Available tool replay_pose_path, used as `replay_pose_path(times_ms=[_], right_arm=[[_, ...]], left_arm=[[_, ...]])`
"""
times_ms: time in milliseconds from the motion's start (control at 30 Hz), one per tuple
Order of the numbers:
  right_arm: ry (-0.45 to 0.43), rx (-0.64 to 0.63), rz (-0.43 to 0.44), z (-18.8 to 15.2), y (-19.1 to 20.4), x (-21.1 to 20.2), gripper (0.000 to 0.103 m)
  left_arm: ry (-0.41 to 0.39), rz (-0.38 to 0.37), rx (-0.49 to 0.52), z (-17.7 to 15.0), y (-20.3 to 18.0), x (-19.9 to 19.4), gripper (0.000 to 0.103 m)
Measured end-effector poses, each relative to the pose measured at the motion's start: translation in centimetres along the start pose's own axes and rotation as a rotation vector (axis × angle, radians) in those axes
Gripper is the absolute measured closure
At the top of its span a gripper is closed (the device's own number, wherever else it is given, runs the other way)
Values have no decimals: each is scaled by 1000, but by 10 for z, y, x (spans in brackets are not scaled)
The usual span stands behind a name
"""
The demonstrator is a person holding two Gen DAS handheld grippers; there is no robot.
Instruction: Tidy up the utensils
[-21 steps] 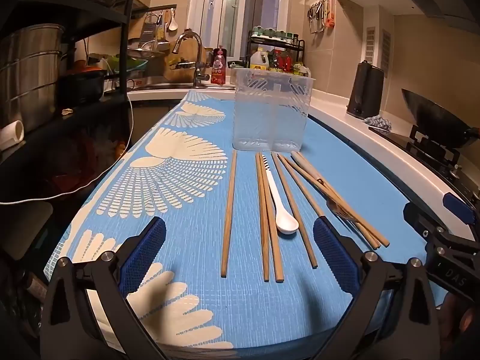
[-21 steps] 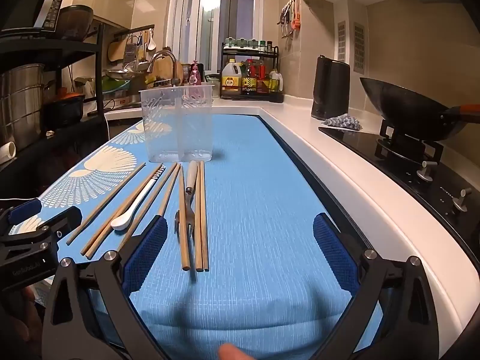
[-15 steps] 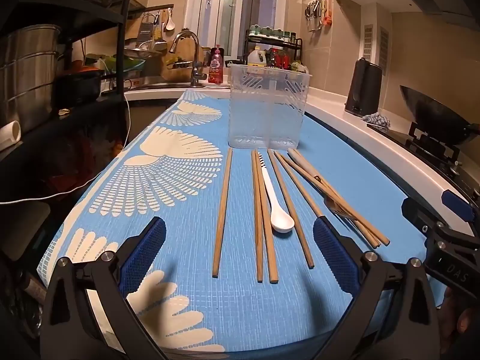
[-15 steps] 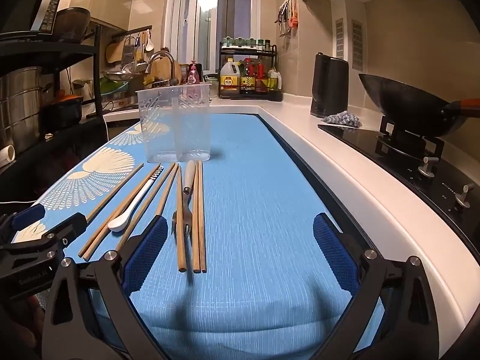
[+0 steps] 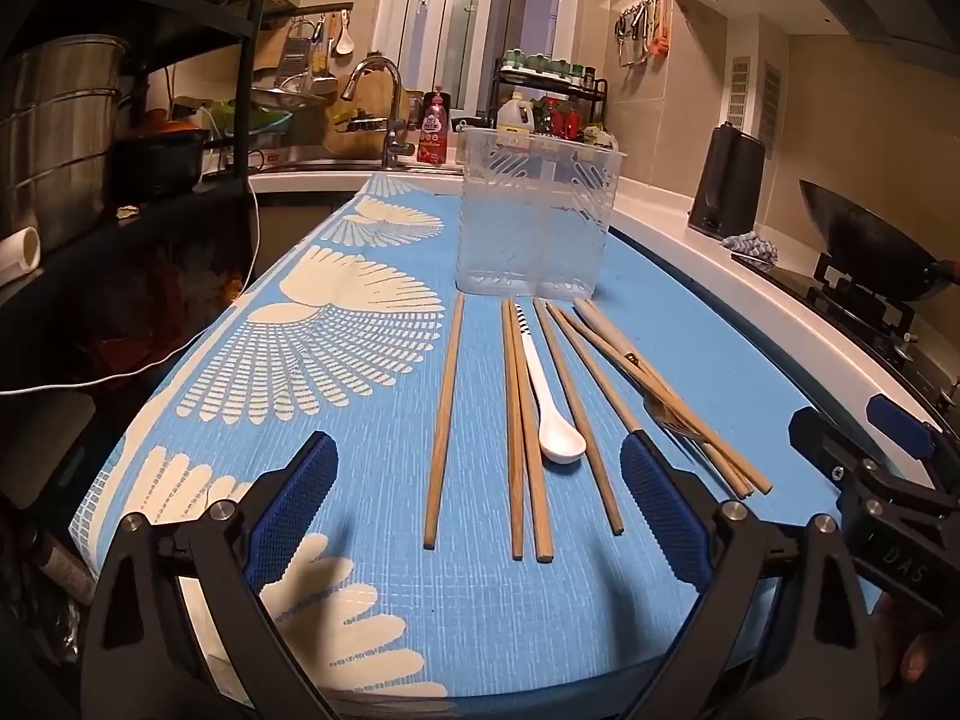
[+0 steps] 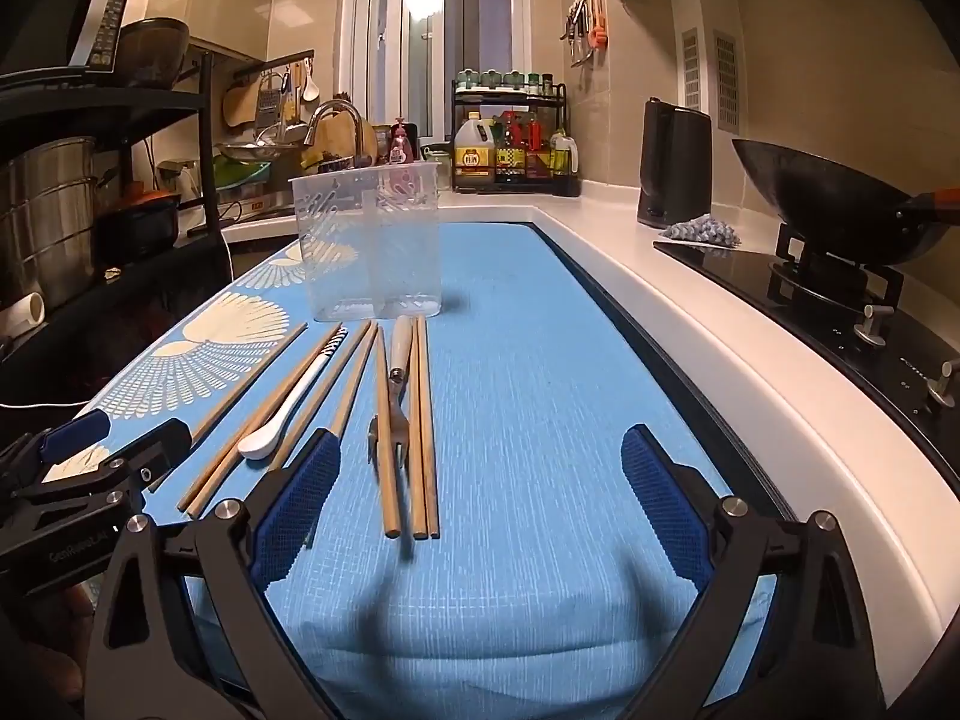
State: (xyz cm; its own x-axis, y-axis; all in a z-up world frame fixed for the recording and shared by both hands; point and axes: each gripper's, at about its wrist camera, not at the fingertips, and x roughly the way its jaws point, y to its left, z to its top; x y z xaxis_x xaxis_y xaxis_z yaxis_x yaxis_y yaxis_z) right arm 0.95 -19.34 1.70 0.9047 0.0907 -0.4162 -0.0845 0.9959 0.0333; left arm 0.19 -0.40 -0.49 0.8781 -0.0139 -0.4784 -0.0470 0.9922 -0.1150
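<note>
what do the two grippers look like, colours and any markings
Both are black angular frames with silver pivot bolts, and their jaws carry blue ribbed pads. The left gripper and right gripper match. White lettering marks each body's side; it's partly unreadable.

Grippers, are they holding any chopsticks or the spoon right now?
No. The left gripper and the right gripper are both open and empty. The chopsticks and spoon lie on the blue mat.

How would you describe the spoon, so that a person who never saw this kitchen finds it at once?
Start at the clear bin standing on the blue mat. A row of utensils lies in front of it, mostly wooden chopsticks. The spoon lies among them, the only white piece, with a striped handle end toward the bin.
</note>
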Motion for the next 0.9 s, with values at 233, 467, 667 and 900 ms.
replay_pose_path(times_ms=[233, 467, 667, 900], right_arm=[[5, -15, 7, -2, 5, -2, 10], [8, -14, 7, -3, 5, -2, 10], [11, -13, 8, -2, 5, -2, 10], [13, -12, 8, -3, 4, -1, 10]], left_arm=[[25, -17, -6, -2, 1, 0, 11], [23, -17, -5, -3, 1, 0, 11], [24, -19, 0, -3, 0, 0, 11], [29, -21, 0, -4, -1, 1, 11]])
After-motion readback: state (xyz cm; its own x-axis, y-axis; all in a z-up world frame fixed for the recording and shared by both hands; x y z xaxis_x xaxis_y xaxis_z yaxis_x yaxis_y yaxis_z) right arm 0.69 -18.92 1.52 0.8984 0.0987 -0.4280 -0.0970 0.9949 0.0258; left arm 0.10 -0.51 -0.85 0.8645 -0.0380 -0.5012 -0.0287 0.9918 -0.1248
